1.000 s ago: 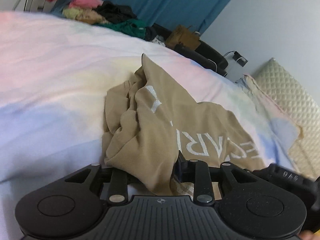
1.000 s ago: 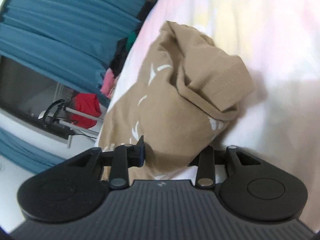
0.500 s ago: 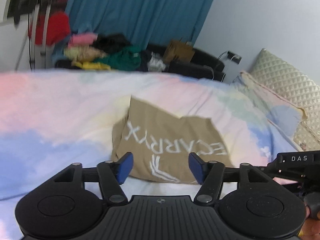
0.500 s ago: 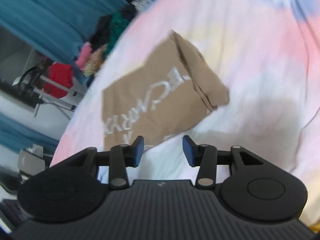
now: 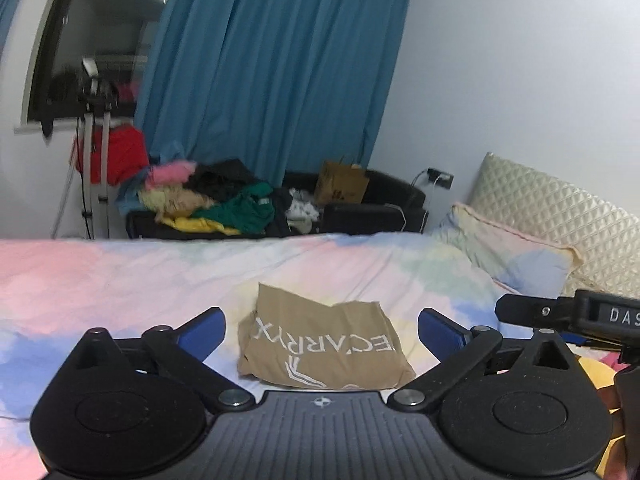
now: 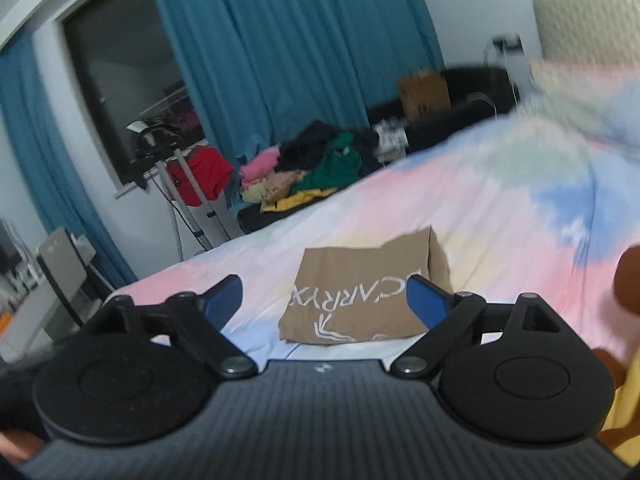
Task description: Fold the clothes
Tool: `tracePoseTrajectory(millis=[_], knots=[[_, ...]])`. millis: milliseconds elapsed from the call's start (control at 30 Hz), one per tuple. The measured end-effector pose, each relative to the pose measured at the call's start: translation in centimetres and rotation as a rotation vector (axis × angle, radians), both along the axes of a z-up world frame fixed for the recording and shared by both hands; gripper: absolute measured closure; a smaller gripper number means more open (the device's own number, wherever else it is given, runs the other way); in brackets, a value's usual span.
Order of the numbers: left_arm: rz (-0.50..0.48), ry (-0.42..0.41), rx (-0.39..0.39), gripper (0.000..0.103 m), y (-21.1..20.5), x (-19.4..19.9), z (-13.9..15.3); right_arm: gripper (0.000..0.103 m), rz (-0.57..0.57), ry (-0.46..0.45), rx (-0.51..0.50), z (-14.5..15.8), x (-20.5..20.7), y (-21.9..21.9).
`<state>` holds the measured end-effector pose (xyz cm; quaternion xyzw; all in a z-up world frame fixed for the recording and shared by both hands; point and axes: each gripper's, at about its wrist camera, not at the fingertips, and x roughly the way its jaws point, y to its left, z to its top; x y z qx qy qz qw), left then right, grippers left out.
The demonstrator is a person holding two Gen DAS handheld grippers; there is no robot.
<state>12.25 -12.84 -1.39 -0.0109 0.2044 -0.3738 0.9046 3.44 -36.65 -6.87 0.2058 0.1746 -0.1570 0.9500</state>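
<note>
While my left tool point(image 5: 320, 330) and my right tool point(image 6: 324, 298) are opening wide with nothing in them, the folded tan shirt point(image 5: 324, 346) lies on the bed point(image 5: 120, 276) just below and ahead of both.

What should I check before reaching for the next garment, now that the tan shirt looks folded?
1. Tan shirt folded into a compact packet, lettering up: ok.
2. Shirt lies flat on the bedspread, clear of the pillow: ok.
3. Left tool free of cloth: ok; its jaws are opening with nothing between them.
4. Right tool free of cloth: ok; opening too, shirt beyond the fingertips.
5. Folded edges squared: cannot tell; the near left corner looks bunched.
6. Next garment within reach: cannot tell; the clothes pile sits beyond the far edge of the bed.
</note>
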Motion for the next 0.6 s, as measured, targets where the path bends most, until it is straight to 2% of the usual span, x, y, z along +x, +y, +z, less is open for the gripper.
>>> tracePoseTrajectory(millis=[167,300,433,600], knots=[[0.013,-0.054,0.004,0.0,2.6,-3.3,0.2,0.013,-0.008,-0.03,-0.089,-0.3,-2.6,2.6],[0.02,-0.049,0.014,0.0,4.2,-5.1,-0.5,0.013,-0.028,-0.053,-0.129,-1.7,-4.3,3.8],[0.046,-0.088,0.031,0.0,5.5,-7.0,-1.2,0.013,-0.038,-0.061,-0.172,-3.4,-5.1,4.7],[0.033,-0.116,0.05,0.001,5.8,-8.0,-3.0,0.013,-0.042,-0.052,-0.209,-5.6,-4.6,5.4]])
